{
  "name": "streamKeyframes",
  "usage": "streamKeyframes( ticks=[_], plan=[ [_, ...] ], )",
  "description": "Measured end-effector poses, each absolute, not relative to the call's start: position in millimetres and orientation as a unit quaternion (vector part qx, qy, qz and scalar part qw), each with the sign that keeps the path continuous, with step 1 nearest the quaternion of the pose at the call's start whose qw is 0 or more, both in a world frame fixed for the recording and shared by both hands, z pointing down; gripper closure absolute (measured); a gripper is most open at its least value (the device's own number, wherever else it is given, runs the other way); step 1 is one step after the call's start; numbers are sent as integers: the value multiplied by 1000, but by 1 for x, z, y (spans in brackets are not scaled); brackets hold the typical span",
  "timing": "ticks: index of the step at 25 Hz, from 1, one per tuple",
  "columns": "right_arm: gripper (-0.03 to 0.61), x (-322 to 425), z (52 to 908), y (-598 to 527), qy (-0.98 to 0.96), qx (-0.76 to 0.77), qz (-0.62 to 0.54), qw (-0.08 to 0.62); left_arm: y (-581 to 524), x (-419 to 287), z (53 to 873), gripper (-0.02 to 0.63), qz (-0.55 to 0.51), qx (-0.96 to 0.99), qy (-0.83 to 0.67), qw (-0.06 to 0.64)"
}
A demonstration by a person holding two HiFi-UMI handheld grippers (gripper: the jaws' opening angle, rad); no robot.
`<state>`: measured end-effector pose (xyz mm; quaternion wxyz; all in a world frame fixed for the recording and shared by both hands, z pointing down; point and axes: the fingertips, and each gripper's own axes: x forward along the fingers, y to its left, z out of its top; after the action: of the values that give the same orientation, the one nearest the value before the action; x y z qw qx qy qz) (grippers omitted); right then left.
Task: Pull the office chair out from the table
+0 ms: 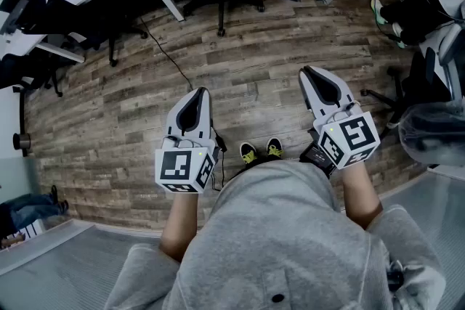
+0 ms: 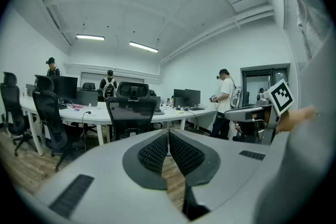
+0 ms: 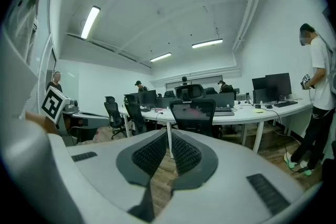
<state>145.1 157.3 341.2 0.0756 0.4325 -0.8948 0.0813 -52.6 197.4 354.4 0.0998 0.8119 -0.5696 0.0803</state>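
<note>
- Wood-plank floor [image 1: 254, 62] runs from the grey-hooded person [image 1: 283, 243] holding the tools up to a long white tabletop [image 2: 100, 114].
- Left tool [image 1: 201, 91]: held out almost level, its dark ribbed pads pressed together, gripping nothing.
- Right tool [image 1: 306, 72]: beside the left one and a little further forward, its jaws likewise closed on empty air.
- Black office chair [image 2: 131, 113] stands straight ahead of both tools and well apart from them. Its mesh back faces them and its seat is tucked under the tabletop's edge.
- Neither tool touches the chair.
- Dark monitors [image 3: 273, 84] stand on the tabletop to the right of the right tool, near a person in a white shirt [image 3: 319, 76].
</note>
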Motion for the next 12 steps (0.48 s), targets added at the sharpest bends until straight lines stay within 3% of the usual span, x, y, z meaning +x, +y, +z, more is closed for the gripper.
streamKeyframes(
  ticks=[12],
  plan=[
    [535, 122, 333, 162, -906, 413, 50, 75, 195, -68, 353, 594, 77, 813, -569, 101]
  ],
)
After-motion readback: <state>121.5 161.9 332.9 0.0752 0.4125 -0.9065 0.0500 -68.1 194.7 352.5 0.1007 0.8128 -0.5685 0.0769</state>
